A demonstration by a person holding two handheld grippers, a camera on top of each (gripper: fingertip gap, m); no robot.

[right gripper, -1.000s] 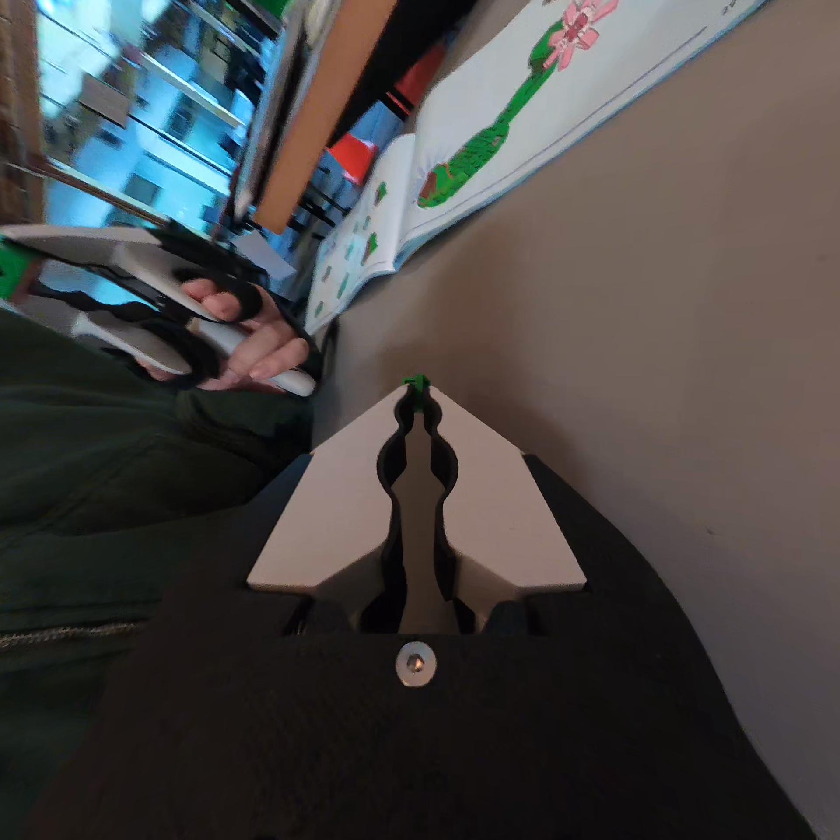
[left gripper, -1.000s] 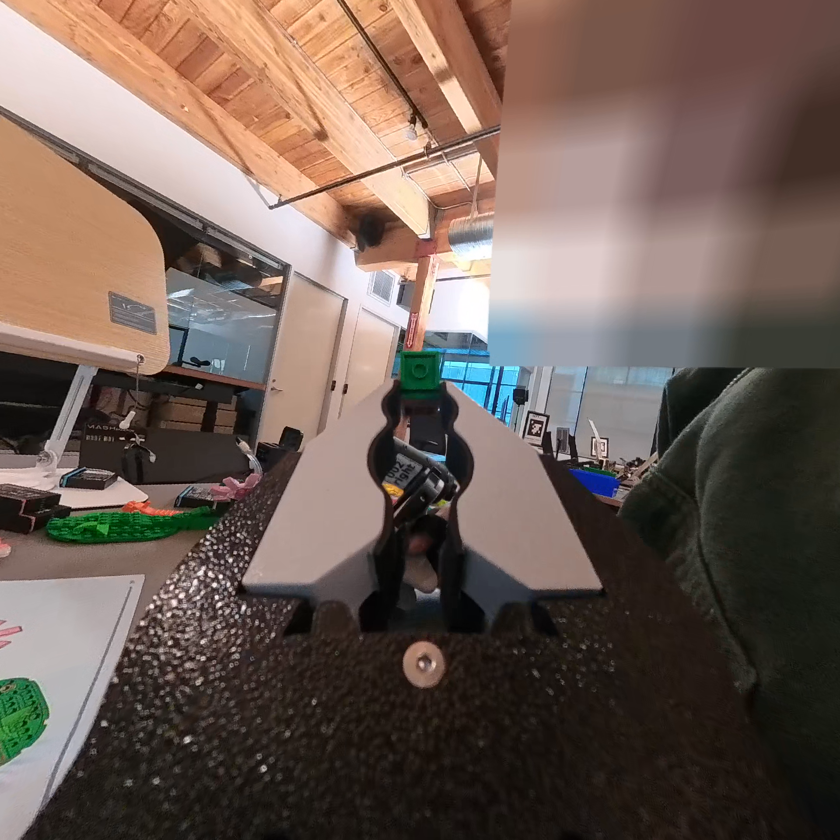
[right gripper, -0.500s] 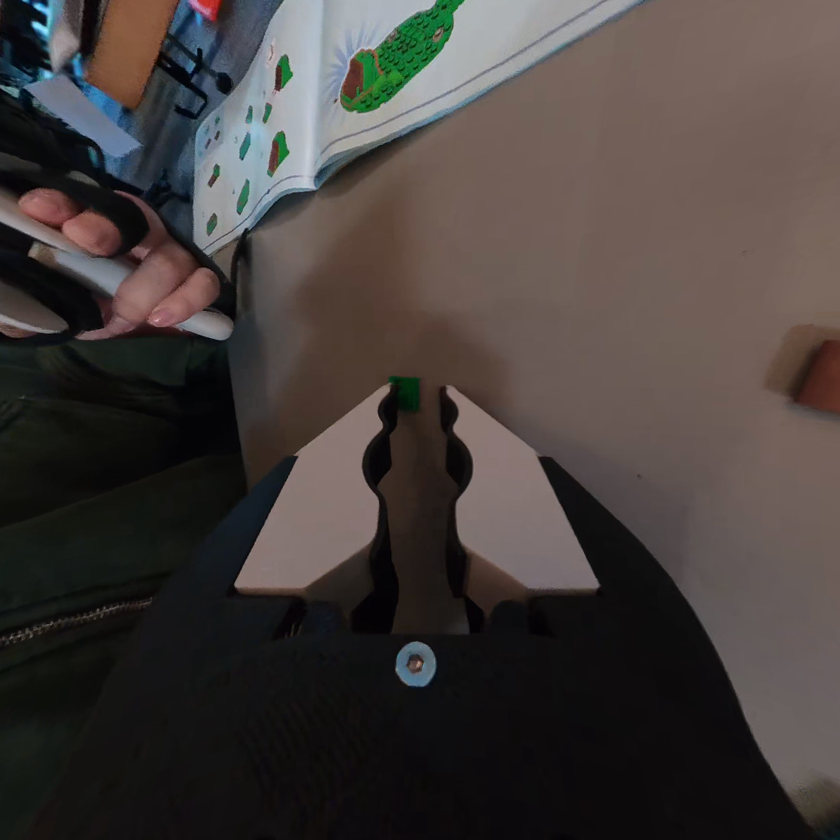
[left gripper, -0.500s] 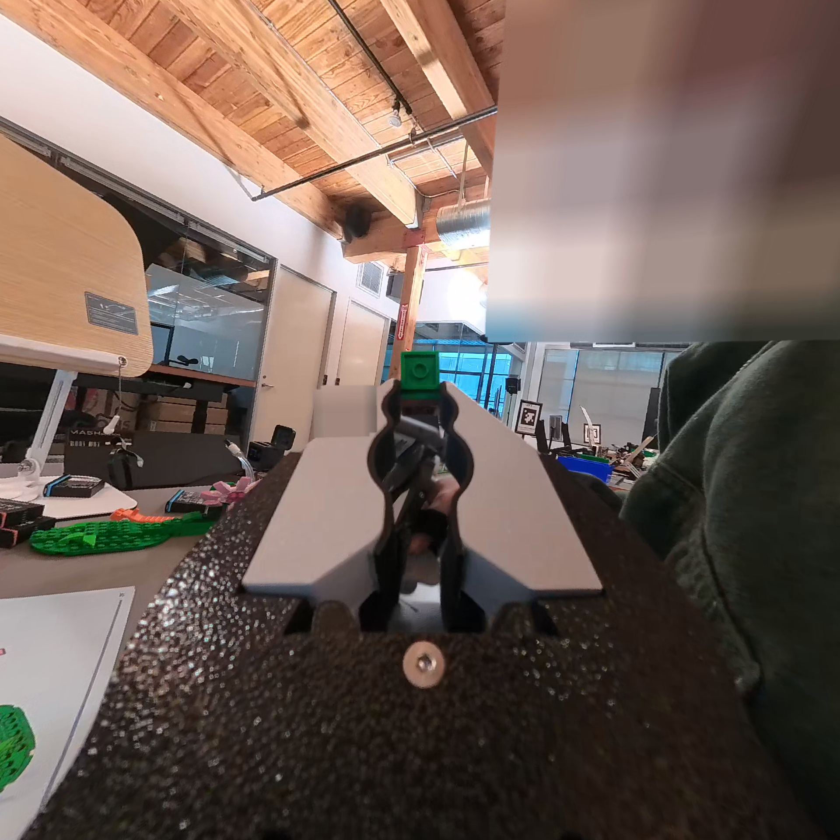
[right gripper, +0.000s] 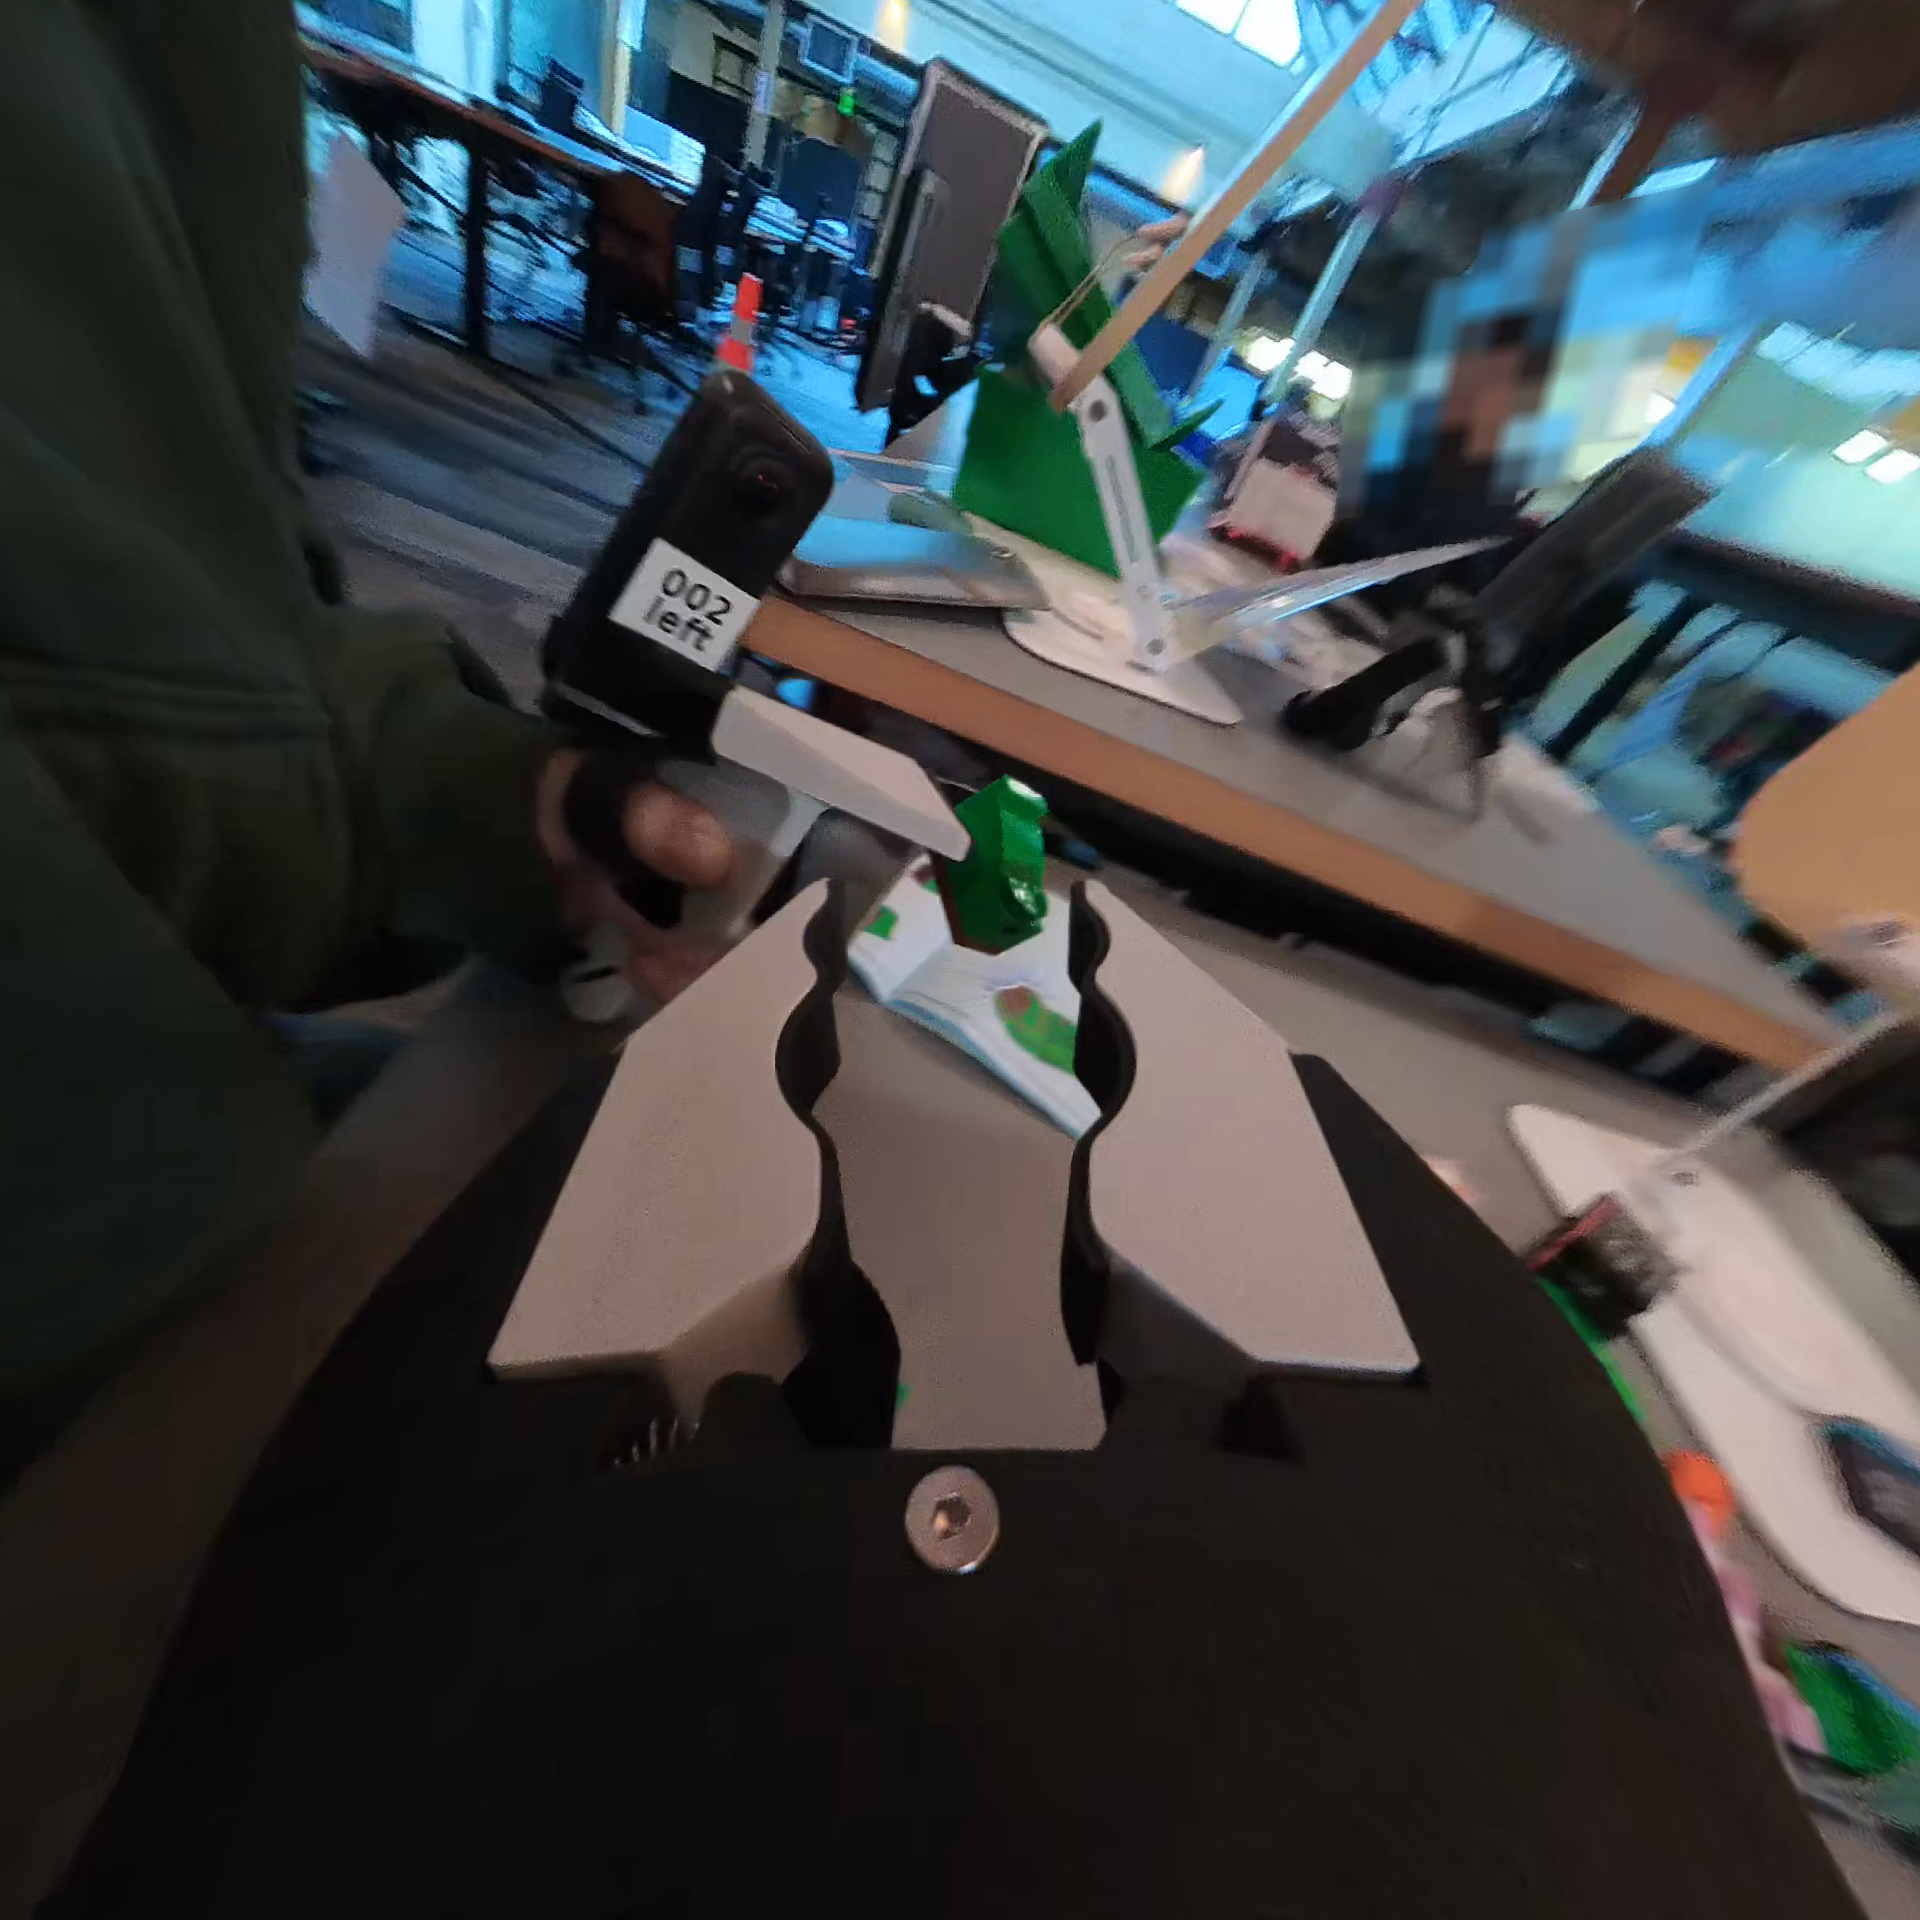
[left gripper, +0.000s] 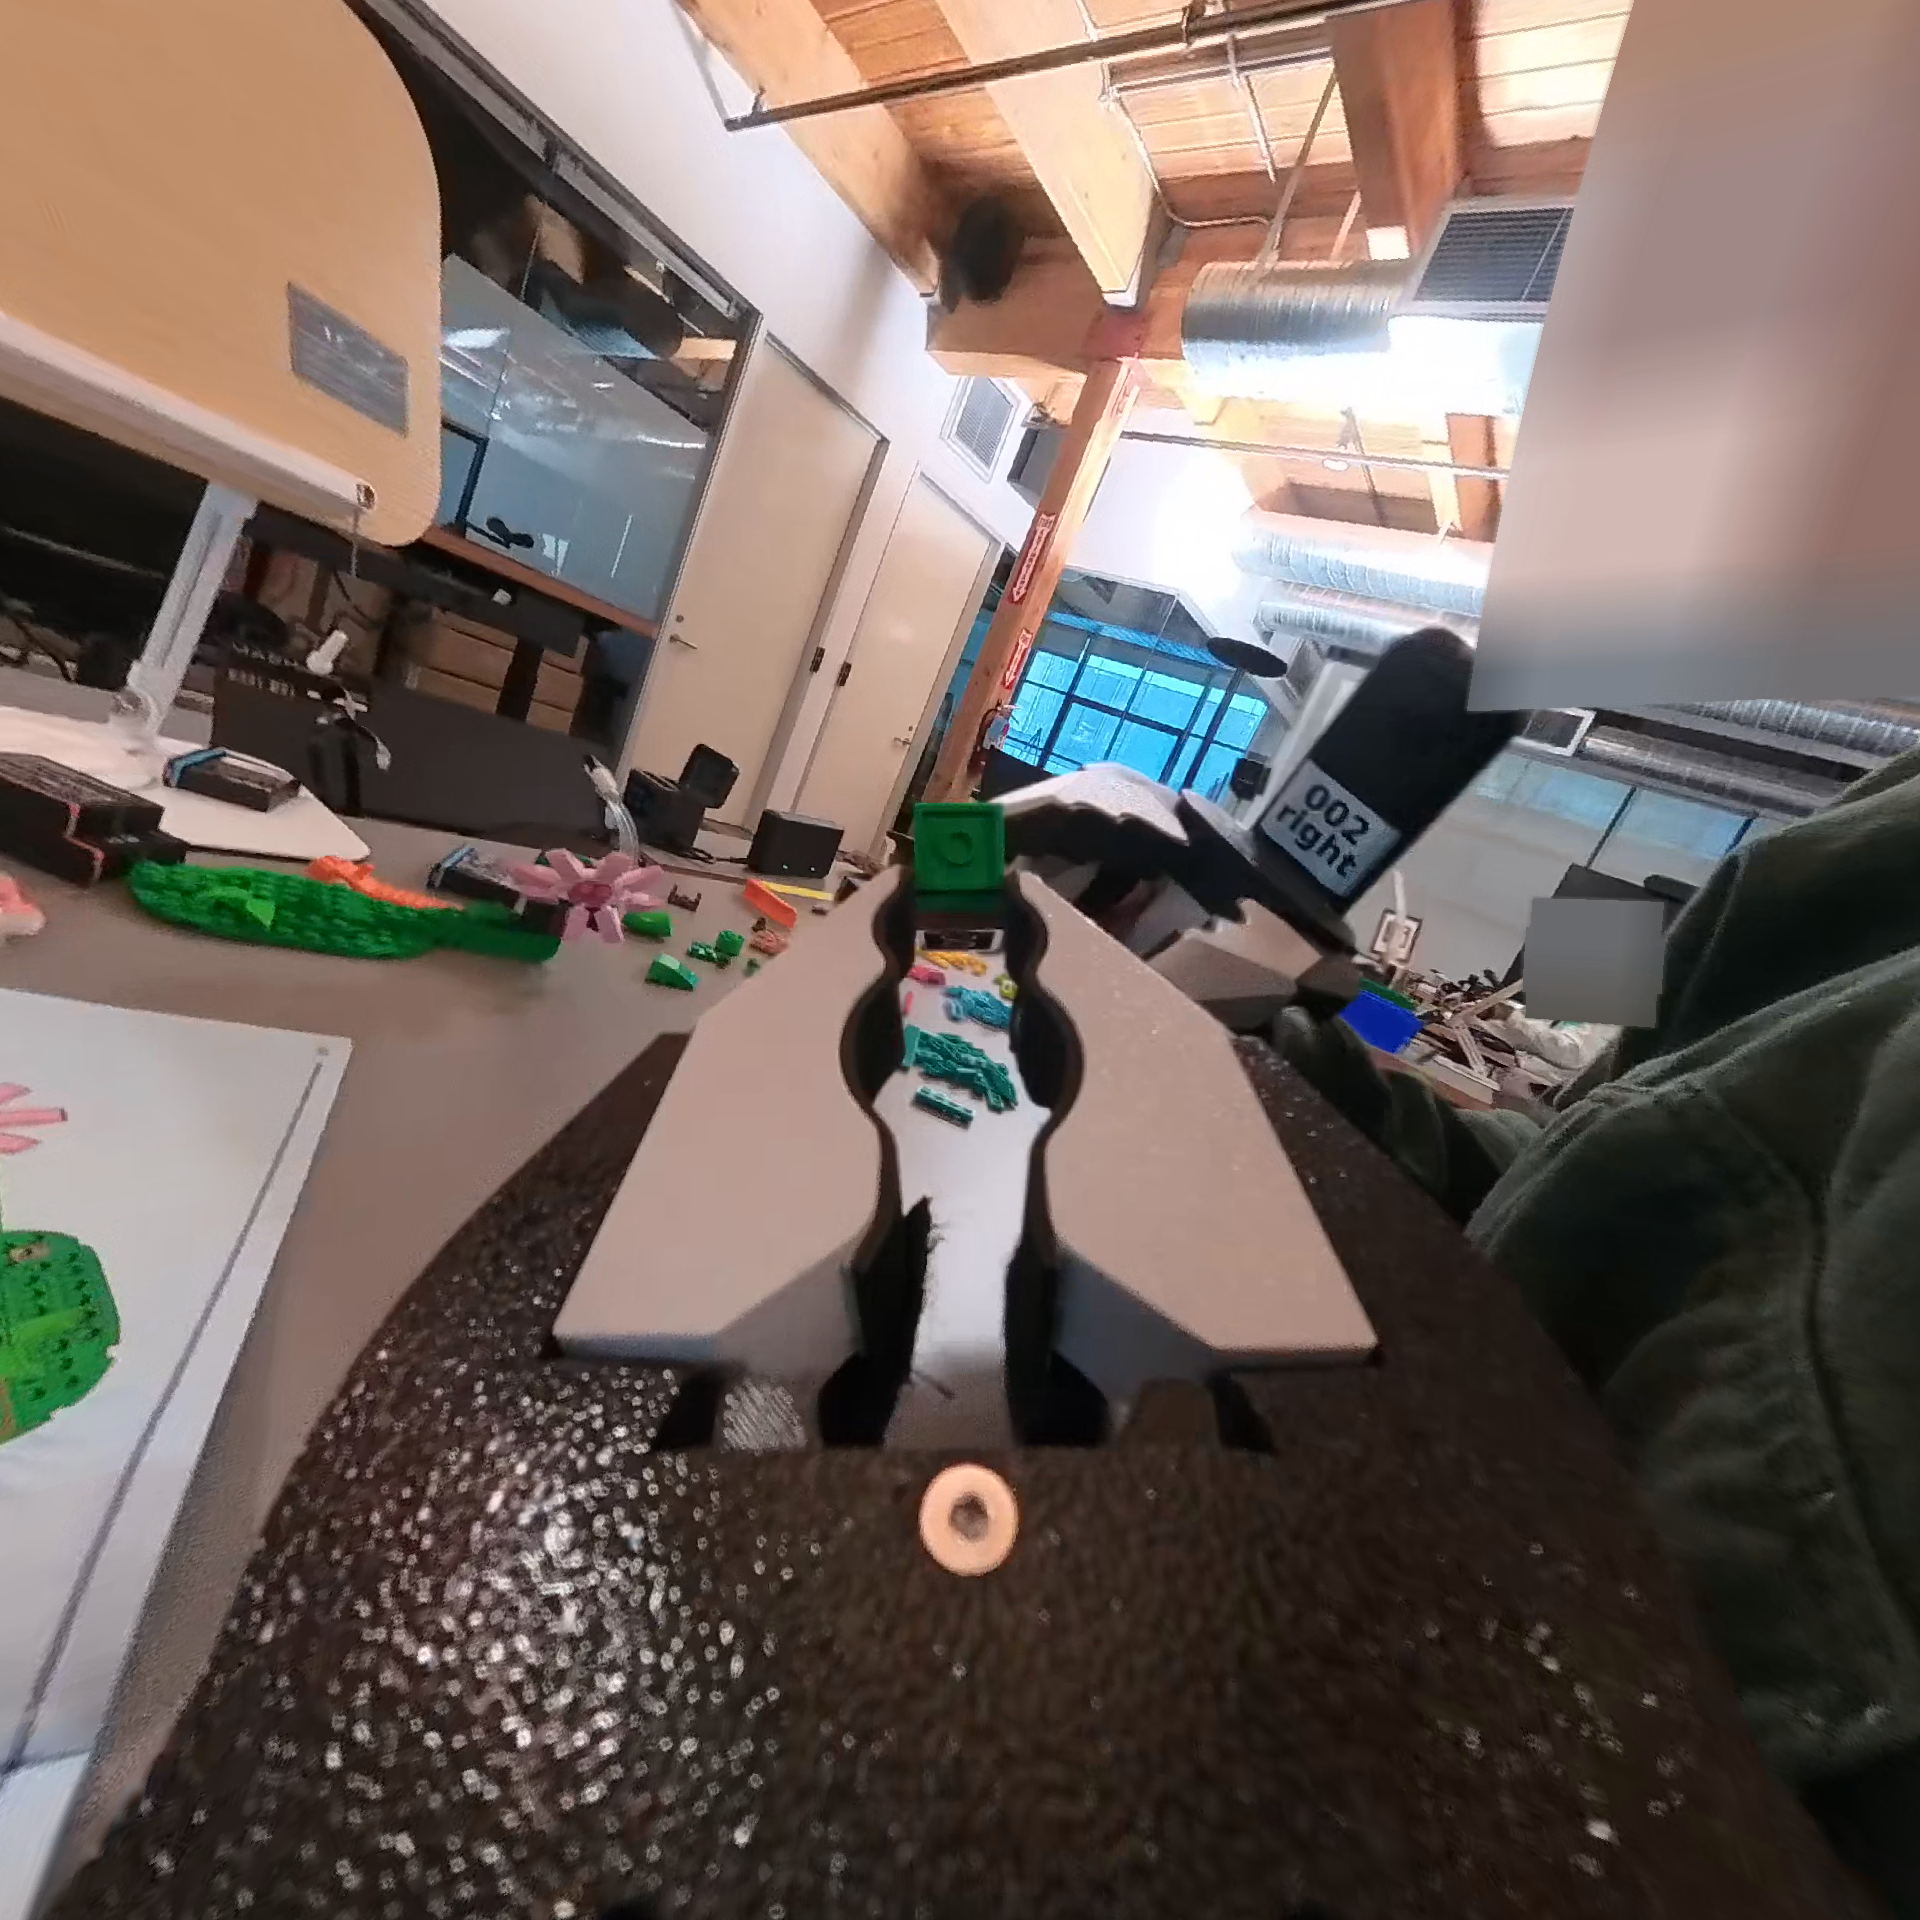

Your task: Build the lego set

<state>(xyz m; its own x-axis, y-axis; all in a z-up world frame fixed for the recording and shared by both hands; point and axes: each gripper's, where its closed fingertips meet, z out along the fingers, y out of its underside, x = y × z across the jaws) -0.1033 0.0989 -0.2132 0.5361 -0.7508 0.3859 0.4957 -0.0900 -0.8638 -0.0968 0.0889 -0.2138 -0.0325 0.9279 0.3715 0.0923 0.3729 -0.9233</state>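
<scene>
My left gripper (left gripper: 958, 891) is shut on a small green brick (left gripper: 958, 847) with a brown underside and holds it up in the air. The right wrist view shows that brick (right gripper: 995, 862) at the left gripper's fingertip (right gripper: 883, 805), just beyond my right gripper (right gripper: 951, 914). The right gripper is open and empty, its tips on either side of the brick and a little short of it. In the left wrist view the right gripper (left gripper: 1132, 883) sits close behind the brick. A long green plate build (left gripper: 301, 914) with a pink flower (left gripper: 592, 891) lies on the table.
The open instruction booklet (left gripper: 135, 1226) lies at the near left of the grey table (left gripper: 499, 1049). Loose teal, green and orange pieces (left gripper: 961, 1060) are scattered beyond the fingers. A white lamp base (right gripper: 1704, 1340) and black boxes (left gripper: 62, 805) stand nearby. A dark green sleeve (left gripper: 1714, 1195) fills the right.
My right gripper has opened and swung up from facing the table to face the left gripper; the small green piece it pinched is gone. The left gripper tipped down toward the table, still gripping its brick.
</scene>
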